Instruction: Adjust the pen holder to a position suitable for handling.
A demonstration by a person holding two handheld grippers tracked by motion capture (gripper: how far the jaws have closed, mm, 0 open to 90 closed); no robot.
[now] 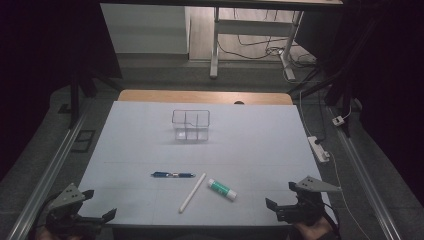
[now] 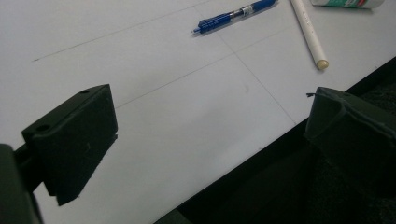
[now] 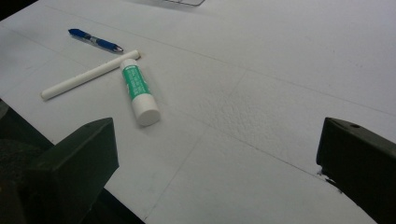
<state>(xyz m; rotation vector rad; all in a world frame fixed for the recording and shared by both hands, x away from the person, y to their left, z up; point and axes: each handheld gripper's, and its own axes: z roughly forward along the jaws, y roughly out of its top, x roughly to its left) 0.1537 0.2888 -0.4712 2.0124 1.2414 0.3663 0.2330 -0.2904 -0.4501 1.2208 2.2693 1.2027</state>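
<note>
Office or lab room. White-covered tabletop on grey carpet, desk legs beyond. Loose cables and a power strip on the floor.

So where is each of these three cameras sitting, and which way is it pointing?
High view: above the person's side, facing forward and down on the white table; left gripper and right gripper show at the bottom.
Left gripper view: rides that gripper, facing the blue pen.
Right gripper view: rides that gripper, facing the glue stick.
All share the pen and white stick.

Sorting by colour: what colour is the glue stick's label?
Green on the glue stick; right gripper view.
</note>
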